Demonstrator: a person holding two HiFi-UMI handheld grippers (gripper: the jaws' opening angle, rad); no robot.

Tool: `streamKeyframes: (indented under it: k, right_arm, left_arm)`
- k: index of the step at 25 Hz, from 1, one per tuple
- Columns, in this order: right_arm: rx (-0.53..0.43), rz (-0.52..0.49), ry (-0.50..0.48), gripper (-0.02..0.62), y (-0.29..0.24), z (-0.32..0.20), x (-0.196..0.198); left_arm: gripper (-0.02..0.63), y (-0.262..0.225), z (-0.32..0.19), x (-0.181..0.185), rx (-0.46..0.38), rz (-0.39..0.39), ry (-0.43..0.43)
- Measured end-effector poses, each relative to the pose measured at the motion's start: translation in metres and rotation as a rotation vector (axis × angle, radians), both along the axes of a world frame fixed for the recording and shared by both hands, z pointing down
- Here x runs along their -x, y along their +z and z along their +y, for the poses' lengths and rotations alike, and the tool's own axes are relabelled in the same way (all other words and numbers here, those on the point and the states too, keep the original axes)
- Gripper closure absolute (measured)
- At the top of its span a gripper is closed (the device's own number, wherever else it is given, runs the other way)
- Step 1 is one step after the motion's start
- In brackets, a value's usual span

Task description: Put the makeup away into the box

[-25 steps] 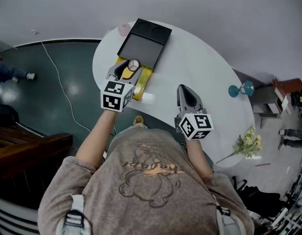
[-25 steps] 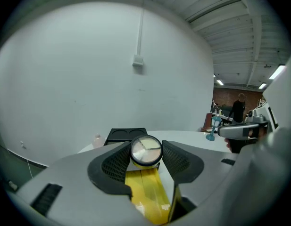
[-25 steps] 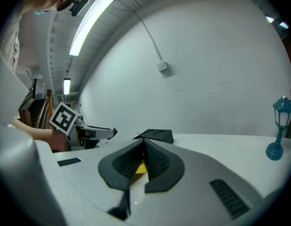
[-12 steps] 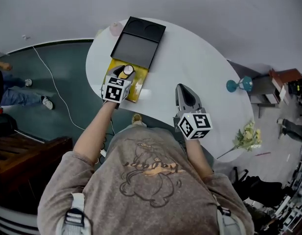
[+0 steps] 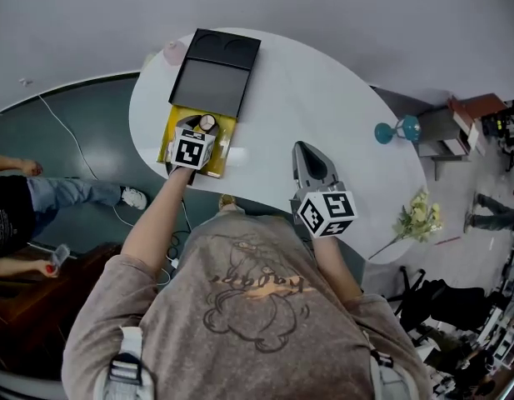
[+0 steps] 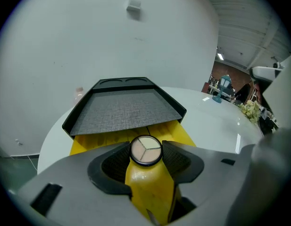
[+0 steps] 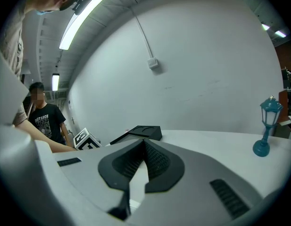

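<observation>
Nearest, by the tabletop's (image 5: 323, 107) near edge and about midway along it, the right tool (image 7: 143, 145) hangs above the white surface. Its jaws are closed tip to tip with nothing between them, and only bare tabletop shows through the slot behind the pads. Further left, towards the left end of the tabletop, the left tool (image 5: 203, 127) points steeply down over the box (image 5: 168, 137). Its jaws are part way apart and clamped on a small round compact (image 6: 145, 150), black-rimmed, with three pale shades in wedges facing up. The ribbed pads press on its left and right sides. The compact sits over the near part of the box's yellow tray, and yellow shows beneath it through the gap between the jaws. Cannot tell whether it touches the tray floor. The tray's near end comes close to the near edge at the left end. Beyond the tray stands the box's black lid (image 6: 128, 108), swung open, with its grey textured inner face towards the left tool and two round recesses along its far rim. A small pale pink item (image 5: 174, 52) lies just beside the lid's far left corner, at the tabletop's left edge; too small to identify. Well away, at the right end, stands a teal lamp-shaped ornament (image 7: 266, 126), upright.
</observation>
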State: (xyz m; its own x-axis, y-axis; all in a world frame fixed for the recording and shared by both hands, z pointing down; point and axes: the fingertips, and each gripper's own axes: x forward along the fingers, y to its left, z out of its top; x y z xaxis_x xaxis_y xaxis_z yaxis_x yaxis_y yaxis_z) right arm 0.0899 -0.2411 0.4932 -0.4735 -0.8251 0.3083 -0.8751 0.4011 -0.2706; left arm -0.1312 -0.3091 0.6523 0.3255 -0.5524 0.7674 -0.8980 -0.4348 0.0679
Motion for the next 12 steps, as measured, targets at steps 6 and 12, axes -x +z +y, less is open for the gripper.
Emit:
streamKeyframes:
  k: [6,12]
  right_arm:
    - [0.001,0.006,0.022,0.594,0.001,0.003,-0.009]
    - [0.005,0.008,0.036,0.594,0.004,0.002,-0.016]
  left_arm:
    - [0.374,0.014,-0.002,-0.003,0.035,-0.025,0.003]
    - [0.373,0.022,-0.003,-0.006,0.070,-0.036,0.003]
